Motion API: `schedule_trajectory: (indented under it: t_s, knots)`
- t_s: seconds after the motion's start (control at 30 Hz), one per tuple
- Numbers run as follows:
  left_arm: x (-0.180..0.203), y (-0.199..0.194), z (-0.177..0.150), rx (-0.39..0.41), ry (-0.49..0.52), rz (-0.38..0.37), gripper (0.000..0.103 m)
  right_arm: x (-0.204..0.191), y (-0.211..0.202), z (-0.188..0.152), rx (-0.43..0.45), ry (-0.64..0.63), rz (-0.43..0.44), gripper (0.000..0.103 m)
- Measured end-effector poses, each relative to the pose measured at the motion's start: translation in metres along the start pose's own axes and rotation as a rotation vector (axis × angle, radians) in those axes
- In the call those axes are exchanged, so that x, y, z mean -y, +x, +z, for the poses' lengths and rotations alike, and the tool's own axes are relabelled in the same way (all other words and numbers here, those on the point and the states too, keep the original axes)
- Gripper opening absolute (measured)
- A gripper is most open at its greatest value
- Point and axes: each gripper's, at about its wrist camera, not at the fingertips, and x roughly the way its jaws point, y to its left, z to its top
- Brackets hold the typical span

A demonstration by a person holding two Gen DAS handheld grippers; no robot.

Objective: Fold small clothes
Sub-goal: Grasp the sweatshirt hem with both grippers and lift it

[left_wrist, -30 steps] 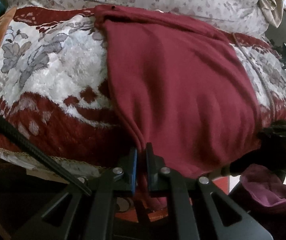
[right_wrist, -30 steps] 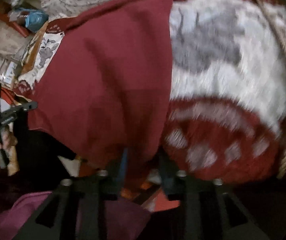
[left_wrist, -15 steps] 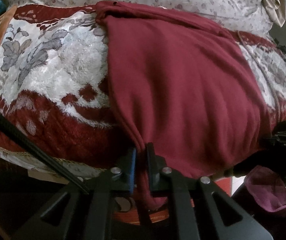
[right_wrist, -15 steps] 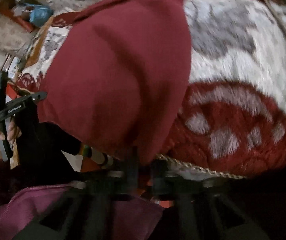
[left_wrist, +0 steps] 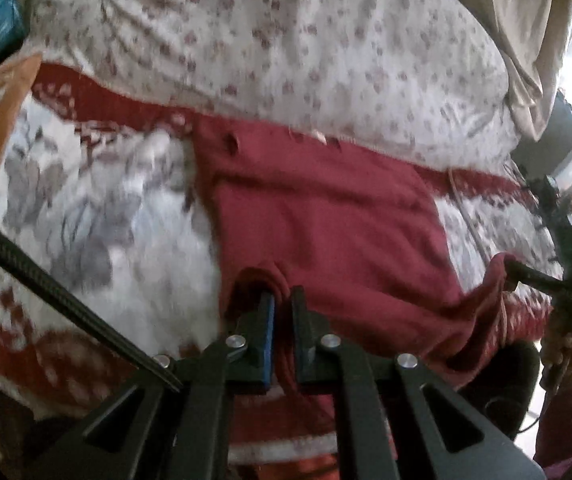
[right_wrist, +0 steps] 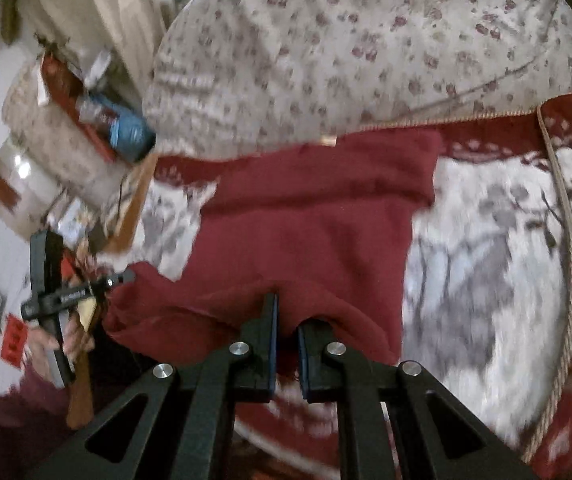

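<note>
Here, a dark red knit garment lies spread on a plush red-and-white floral blanket, with a pale flower-print quilt bunched along the far side. The garment's near hem is lifted off the blanket and held at two points, one by each handheld gripper.

From the left wrist view, the left gripper is clenched on a pinch of the hem near the garment's left corner; red fabric fills the narrow gap between its blue-lined pads. The right gripper appears at the far right of that view, touching the hem's other corner.

From the right wrist view, the right gripper is likewise clamped on the hem, with cloth draped over both of its tips. The left gripper shows at the left, gripping its own corner.

The relation that matters: the garment stretches directly away from both grippers, its free body lying ahead toward the quilt, and the held hem runs crosswise between them. Neither side is noticeably nearer the far edge. Judging by this, the fold calls for carrying the hem straight forward over the body, both hands level.
</note>
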Motion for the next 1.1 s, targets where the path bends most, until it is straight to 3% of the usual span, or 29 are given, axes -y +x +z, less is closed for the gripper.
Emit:
schedule_trajectory:
  t_s: [0.17, 0.33, 0.9, 1.1]
  knots:
    - [-0.008, 0.030, 0.056, 0.043, -0.033, 0.006, 0.007, 0.009, 0.023, 0.045, 0.073, 0.004, -0.083, 0.009]
    - [-0.023, 0.069, 0.096, 0.050, -0.111, 0.009, 0.007, 0.030, 0.049, 0.087, 0.092, 0.036, -0.146, 0.009]
    - [-0.062, 0.156, 0.156, 0.006, -0.244, 0.044, 0.007, 0.076, 0.141, 0.161, 0.066, 0.091, -0.261, 0.009]
    - [-0.084, 0.183, 0.161, -0.010, -0.334, -0.030, 0.011, 0.103, 0.171, 0.175, 0.062, 0.159, -0.284, 0.012]
